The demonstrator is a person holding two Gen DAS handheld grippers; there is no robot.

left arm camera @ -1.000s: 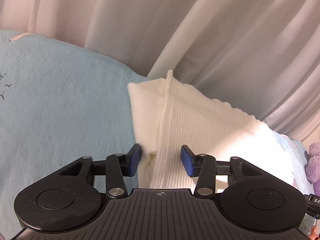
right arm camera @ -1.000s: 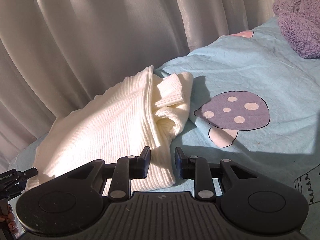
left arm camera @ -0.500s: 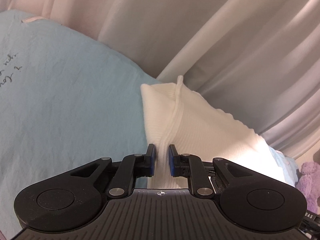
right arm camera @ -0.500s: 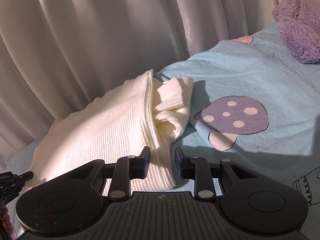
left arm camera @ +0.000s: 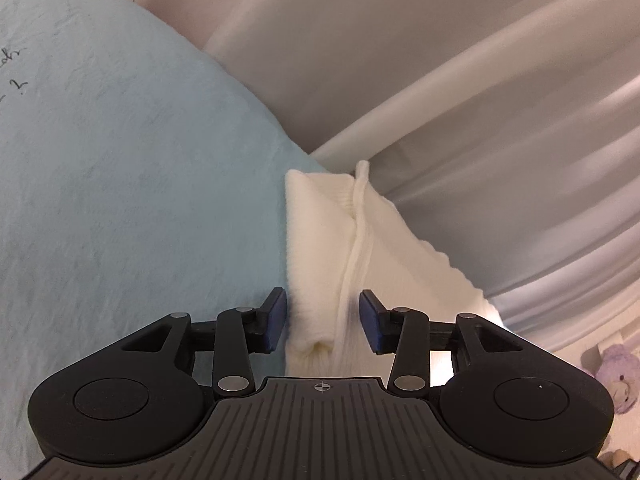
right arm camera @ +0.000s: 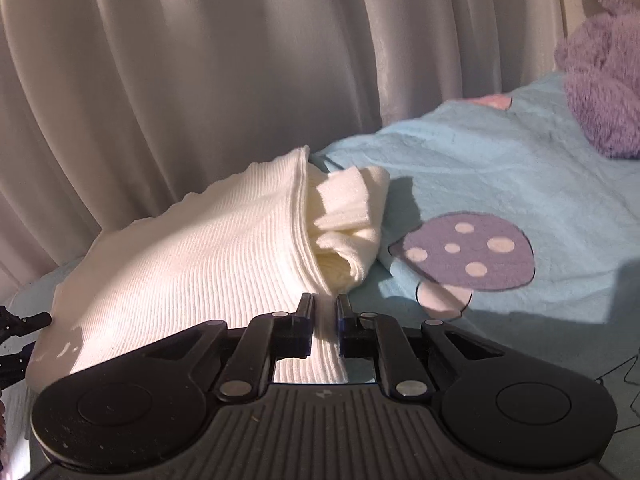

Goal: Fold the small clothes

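A cream ribbed knit garment [left arm camera: 384, 248] lies folded on the light blue bedsheet [left arm camera: 120, 200], close to the curtain. My left gripper [left arm camera: 322, 322] is open, its blue pads on either side of the garment's near corner and raised seam. In the right wrist view the same garment [right arm camera: 200, 264] lies with a folded sleeve [right arm camera: 348, 216] tucked at its right end. My right gripper [right arm camera: 325, 326] is shut on the garment's near edge.
Pale curtains [right arm camera: 200, 80] hang right behind the garment. A purple plush toy [right arm camera: 600, 72] sits at the far right of the bed. A purple mushroom print [right arm camera: 468, 252] marks the sheet beside the garment. The left gripper's tip [right arm camera: 20, 324] shows at the left edge.
My left gripper, shut on the garment's seam half a second ago, has opened. My right gripper has closed from a narrow gap onto the garment's edge.
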